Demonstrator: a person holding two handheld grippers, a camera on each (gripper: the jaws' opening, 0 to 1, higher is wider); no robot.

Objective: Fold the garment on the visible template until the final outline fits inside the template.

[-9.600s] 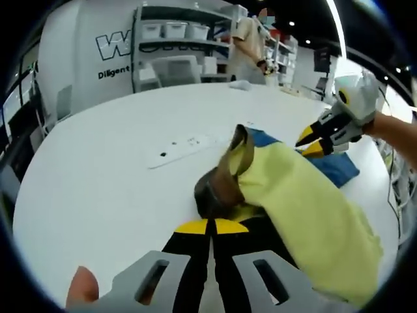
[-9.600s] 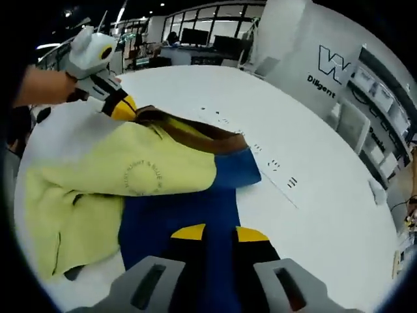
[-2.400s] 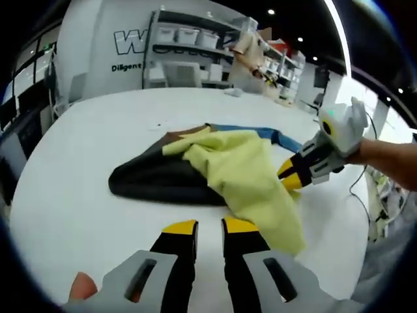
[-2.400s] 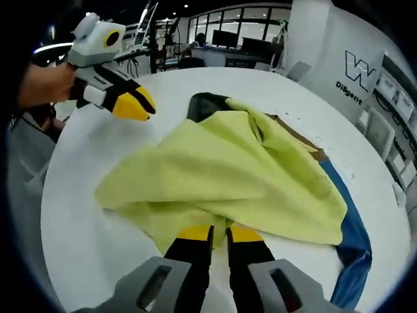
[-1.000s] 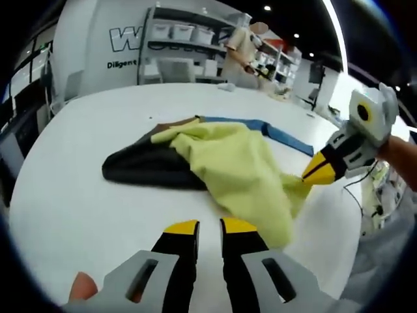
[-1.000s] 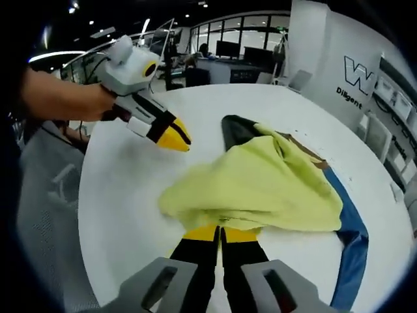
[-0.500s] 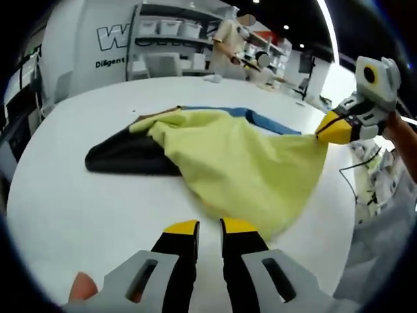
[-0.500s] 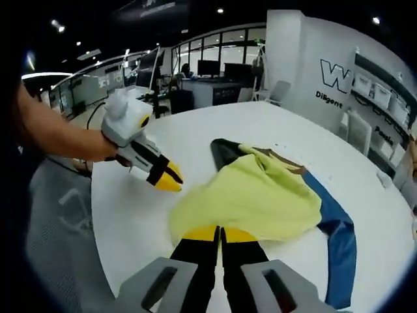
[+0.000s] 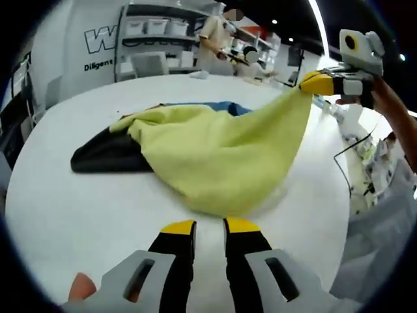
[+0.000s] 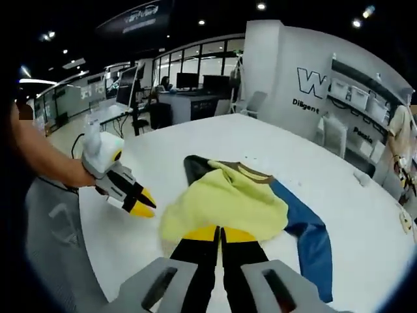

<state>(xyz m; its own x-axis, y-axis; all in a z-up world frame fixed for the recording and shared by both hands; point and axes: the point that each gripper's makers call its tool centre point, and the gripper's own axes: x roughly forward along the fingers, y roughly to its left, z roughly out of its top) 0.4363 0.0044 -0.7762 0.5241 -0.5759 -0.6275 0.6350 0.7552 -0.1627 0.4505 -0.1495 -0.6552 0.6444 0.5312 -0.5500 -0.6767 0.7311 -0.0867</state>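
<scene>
The garment lies on the white table [image 9: 58, 208], with a yellow panel [image 9: 215, 150], a black part [image 9: 104, 151] and a blue part [image 9: 221, 106]. My right gripper [image 9: 314, 83] is shut on a corner of the yellow panel and holds it up high, so the cloth hangs stretched down to the table. In the right gripper view its jaws [image 10: 220, 232] are pressed together on the yellow cloth [image 10: 225, 195], with the blue part [image 10: 314, 241] to the right. My left gripper [image 9: 203, 227] hovers low at the near yellow hem, slightly open and holding nothing; it also shows at the left [image 10: 143, 203].
Shelves with bins [image 9: 153, 26] and a standing person [image 9: 218, 39] are behind the table. A cable [image 9: 344, 163] hangs past the table's right edge. Desks with monitors [image 10: 189, 81] and a chair [image 10: 331, 134] stand around the table [image 10: 260, 140].
My right gripper has raised the yellow corner higher and farther from the table, stretching the panel out. My left gripper stays open near the hem.
</scene>
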